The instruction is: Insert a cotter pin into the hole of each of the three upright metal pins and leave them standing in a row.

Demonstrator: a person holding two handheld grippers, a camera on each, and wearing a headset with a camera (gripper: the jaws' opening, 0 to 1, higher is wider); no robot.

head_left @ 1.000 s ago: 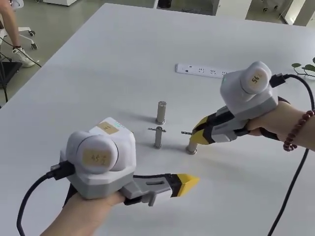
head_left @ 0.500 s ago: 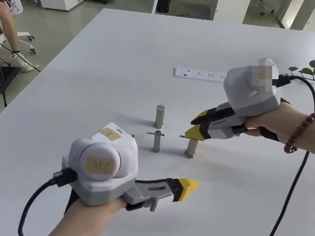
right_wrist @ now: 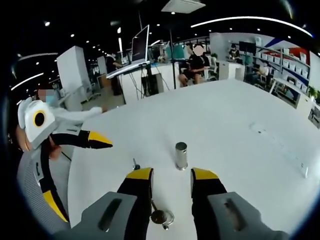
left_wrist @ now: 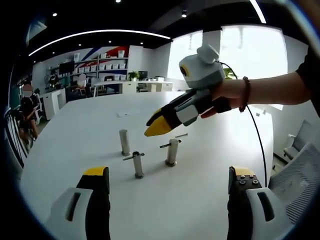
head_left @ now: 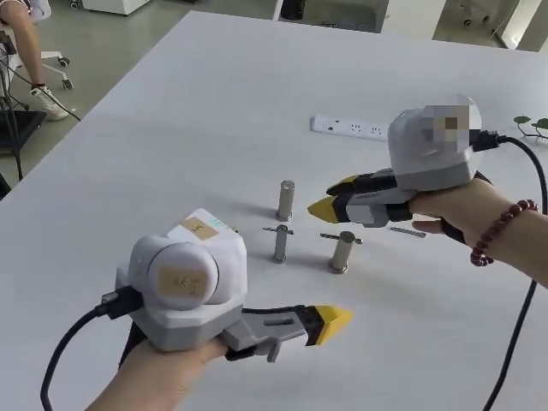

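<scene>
While right gripper (head_left: 319, 205) hovers above cottered pin (head_left: 342, 252), jaws slightly parted, left gripper (head_left: 341, 318) jaws spread wide.

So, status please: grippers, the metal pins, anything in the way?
Left gripper open, empty. Right gripper open, empty, over near-right pin. It and middle pin hold cotter pins; far pin bare. Spare cotter pin on table, nothing blocking.

Clustered upright pins (head_left: 281, 244) mid-table, power strip (head_left: 351, 128) behind, open tabletop (head_left: 171, 128) around.
</scene>
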